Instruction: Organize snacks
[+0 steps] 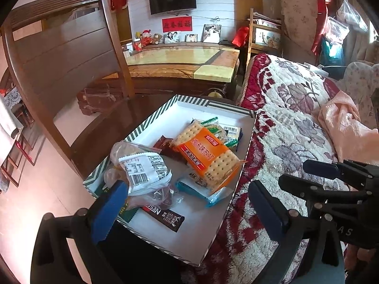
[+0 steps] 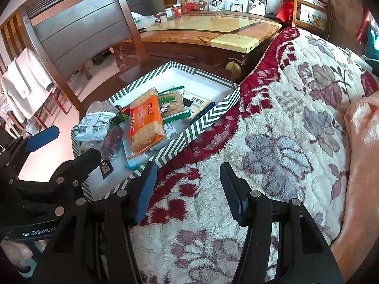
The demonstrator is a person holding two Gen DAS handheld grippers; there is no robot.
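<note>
Snacks, incl. orange cracker packet [image 1: 208, 156], heaped in green-striped cardboard box [image 1: 214, 104]; none visible outside. Left gripper [image 1: 184, 203], right gripper [image 2: 188, 194]: jaws open, empty.

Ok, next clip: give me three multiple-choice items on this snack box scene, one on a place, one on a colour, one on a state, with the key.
1. What lies beside the striped box on its right?
A. floral blanket
B. bare floor
C. sink

2. Main colour of the big cracker pack?
A. purple
B. orange
C. black

3. How is the right gripper?
A. shut on a snack
B. open, holding nothing
C. inside the box

Key:
1 A, the floral blanket meets the box's wall.
2 B, its wrapper band is orange.
3 B, its fingers stand apart over the blanket.
</note>
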